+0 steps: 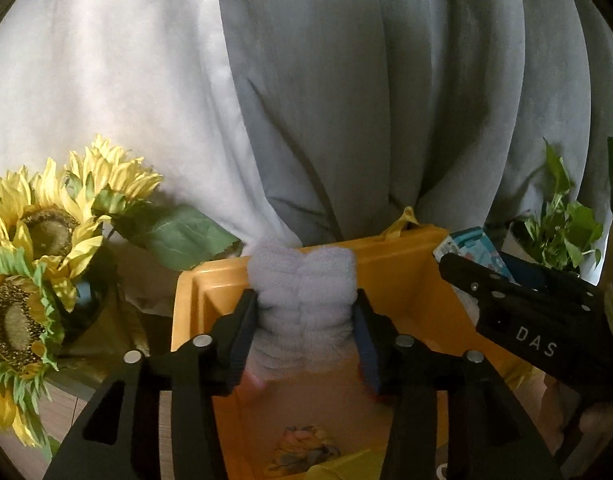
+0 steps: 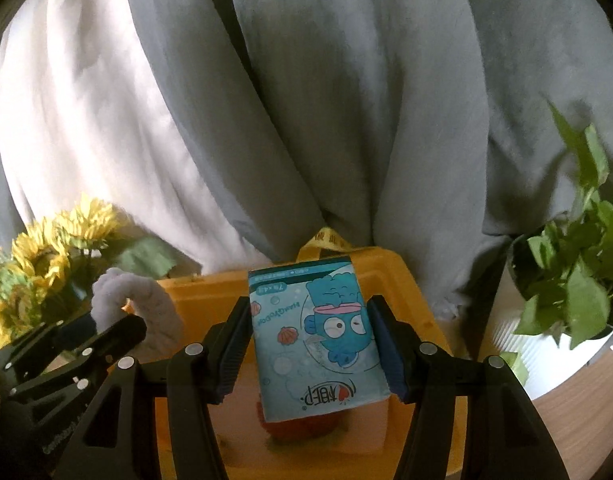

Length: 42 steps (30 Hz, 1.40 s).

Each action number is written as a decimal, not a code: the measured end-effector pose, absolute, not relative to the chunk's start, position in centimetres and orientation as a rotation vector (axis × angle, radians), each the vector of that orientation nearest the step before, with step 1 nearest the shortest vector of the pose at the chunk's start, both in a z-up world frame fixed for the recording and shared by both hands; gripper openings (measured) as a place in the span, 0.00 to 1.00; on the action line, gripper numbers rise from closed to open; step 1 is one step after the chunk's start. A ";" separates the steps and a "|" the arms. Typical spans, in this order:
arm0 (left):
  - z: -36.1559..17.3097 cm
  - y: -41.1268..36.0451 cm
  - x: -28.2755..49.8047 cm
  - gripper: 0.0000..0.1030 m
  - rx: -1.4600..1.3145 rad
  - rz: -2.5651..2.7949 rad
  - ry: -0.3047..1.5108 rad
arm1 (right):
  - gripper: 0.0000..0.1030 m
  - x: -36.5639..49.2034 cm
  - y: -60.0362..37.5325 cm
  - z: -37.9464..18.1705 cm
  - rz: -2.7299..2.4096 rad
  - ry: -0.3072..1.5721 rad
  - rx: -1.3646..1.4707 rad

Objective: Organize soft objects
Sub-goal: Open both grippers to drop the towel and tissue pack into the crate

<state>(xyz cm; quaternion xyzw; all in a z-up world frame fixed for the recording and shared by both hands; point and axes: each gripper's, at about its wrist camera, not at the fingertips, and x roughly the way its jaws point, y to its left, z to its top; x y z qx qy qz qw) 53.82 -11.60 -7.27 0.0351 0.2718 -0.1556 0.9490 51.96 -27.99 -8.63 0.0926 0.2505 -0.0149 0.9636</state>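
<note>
A fluffy pale grey cloth (image 1: 302, 300) stands upright between the pads of my left gripper (image 1: 304, 312), which is shut on it over the yellow bin (image 1: 398, 264). The right wrist view shows that cloth (image 2: 146, 304) arching over the left gripper (image 2: 86, 340). My right gripper (image 2: 310, 328) is shut on a blue tissue pack (image 2: 318, 340) with a cartoon fish, held above the same bin (image 2: 410, 280). The right gripper (image 1: 526, 312) enters the left view from the right. A multicoloured rag (image 1: 302, 448) and a red soft thing (image 2: 302, 426) lie inside the bin.
Artificial sunflowers (image 1: 38, 232) stand just left of the bin. A potted green plant (image 2: 574, 280) in a white pot sits to its right on the wooden table (image 2: 578, 400). Grey and white curtains (image 1: 346, 100) hang close behind the bin.
</note>
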 end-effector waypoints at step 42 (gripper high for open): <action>-1.6 -9.0 39.1 0.58 0.071 -0.234 0.450 | 0.73 38.5 -27.4 -3.9 -0.049 0.416 0.230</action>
